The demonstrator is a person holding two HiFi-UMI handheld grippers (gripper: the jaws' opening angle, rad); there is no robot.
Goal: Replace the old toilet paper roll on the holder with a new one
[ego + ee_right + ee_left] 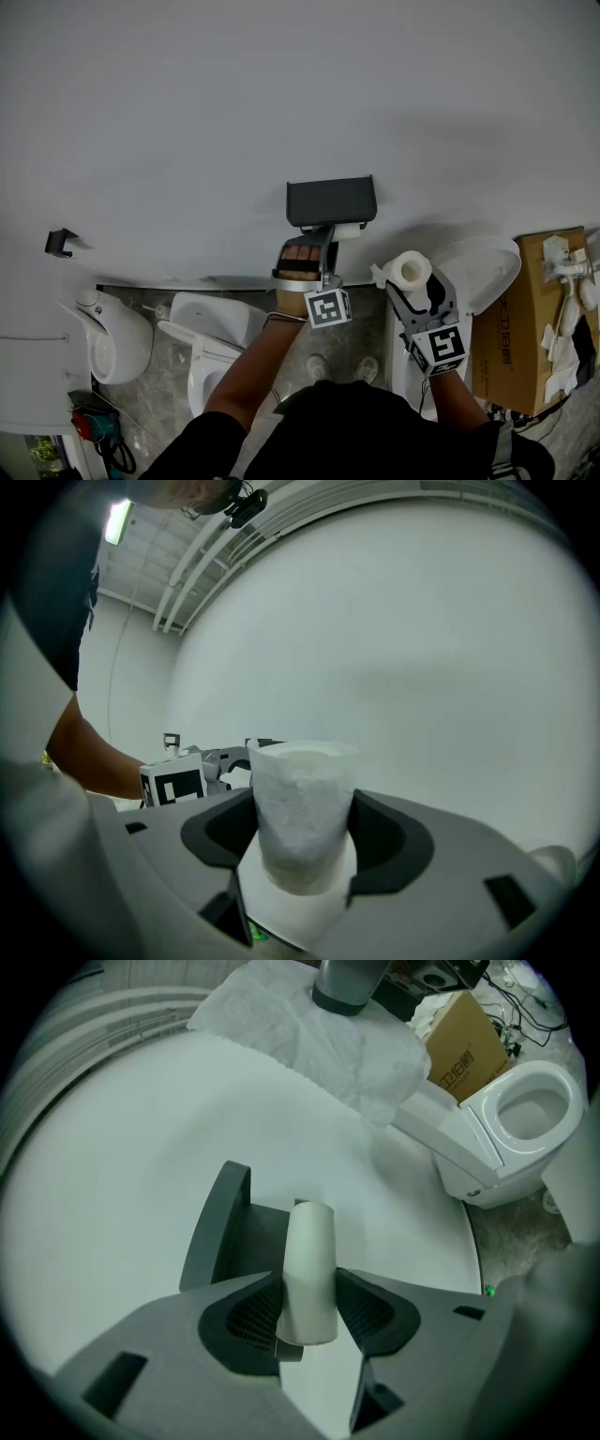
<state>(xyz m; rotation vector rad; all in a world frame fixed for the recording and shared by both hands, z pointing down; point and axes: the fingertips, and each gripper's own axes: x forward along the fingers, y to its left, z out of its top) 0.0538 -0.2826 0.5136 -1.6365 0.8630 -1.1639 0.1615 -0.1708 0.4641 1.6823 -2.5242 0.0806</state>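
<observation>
A dark grey holder (331, 201) hangs on the white wall, and the old roll (349, 231), a thin pale tube, sits under it at its right end. My left gripper (325, 236) reaches up to it. In the left gripper view the old roll (309, 1269) stands between both pads, which press on it, with the holder (225, 1232) just behind; my left gripper (309, 1309) is shut on it. My right gripper (412, 281) holds the full new roll (410, 270) lower right of the holder. In its own view my right gripper (305, 832) is shut on the new roll (302, 808).
A white toilet (489, 265) stands at the right, with a cardboard box (534, 323) of clutter beside it. Lower left are a urinal (114, 339) and another white fixture (211, 330). A small black hook (59, 242) sticks out of the wall at left.
</observation>
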